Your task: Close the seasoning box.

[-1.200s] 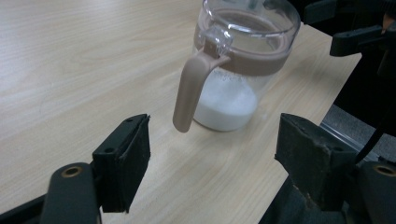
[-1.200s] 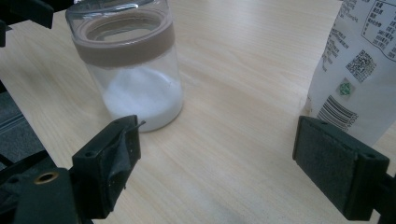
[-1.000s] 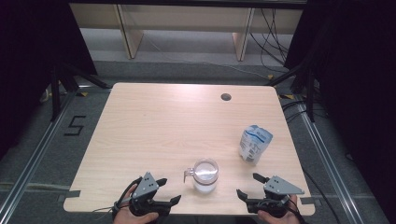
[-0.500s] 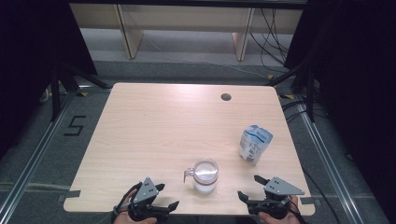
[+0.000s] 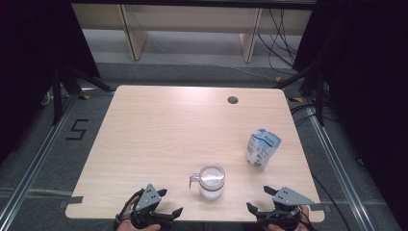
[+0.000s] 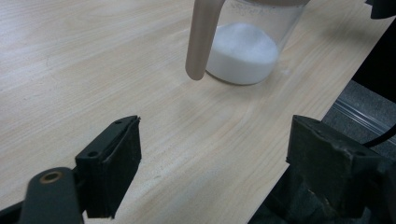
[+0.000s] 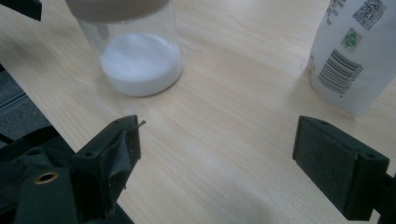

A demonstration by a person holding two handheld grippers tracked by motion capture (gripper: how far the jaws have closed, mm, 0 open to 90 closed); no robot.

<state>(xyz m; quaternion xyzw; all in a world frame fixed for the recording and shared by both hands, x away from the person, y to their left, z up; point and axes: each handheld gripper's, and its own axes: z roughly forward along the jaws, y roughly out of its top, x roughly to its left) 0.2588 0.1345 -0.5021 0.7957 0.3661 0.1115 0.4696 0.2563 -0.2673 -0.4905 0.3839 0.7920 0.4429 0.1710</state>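
Clear jar (image 5: pixel 211 181) with white powder sits lower centre of the high view, between both tools; white pouch (image 5: pixel 262 148) stands right of it. Left gripper (image 5: pixel 166 202) has just been opening, jaws wide, nothing between. Right gripper (image 5: pixel 260 198) wide, empty, probably staged for approach.

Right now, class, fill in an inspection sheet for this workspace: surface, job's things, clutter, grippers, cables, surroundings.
Surface: light wooden table with a round hole near the far edge.
Job's things: clear jar holding white powder, handle on its left; white pouch upright, apart from it.
Clutter: nothing seen.
Grippers: left gripper and right gripper open at the near edge, jaws bare.
Cables: several on the floor behind the table.
Surroundings: black curtains, wooden shelving.
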